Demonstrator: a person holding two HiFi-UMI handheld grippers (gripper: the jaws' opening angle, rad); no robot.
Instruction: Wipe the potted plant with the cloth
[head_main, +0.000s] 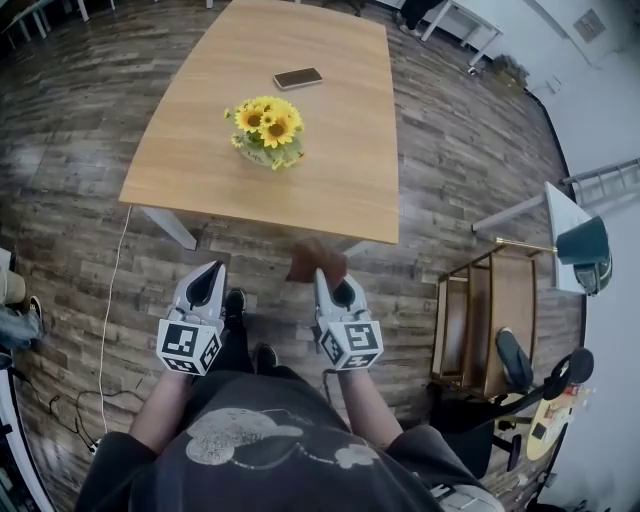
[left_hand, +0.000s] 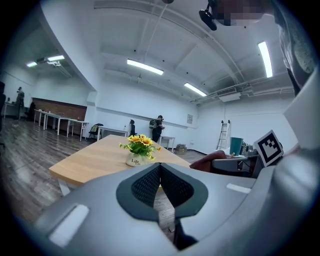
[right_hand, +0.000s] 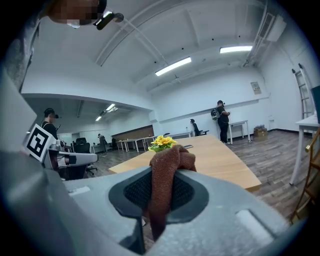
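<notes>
Potted plant (head_main: 267, 132) on the far table (head_main: 330, 180), my right gripper (head_main: 322, 275) clamping the cloth (head_main: 317, 258), left gripper (head_main: 213, 272) closed on nothing: approach stage, I judge, with 1 reach needed next.

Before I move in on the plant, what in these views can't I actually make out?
- Left gripper view: the print on the pot is too small to read.
- Right gripper view: the cloth hides the pot; only the sunflowers show above it.
- Head view: the far end of the table is cut off by the top edge.
</notes>
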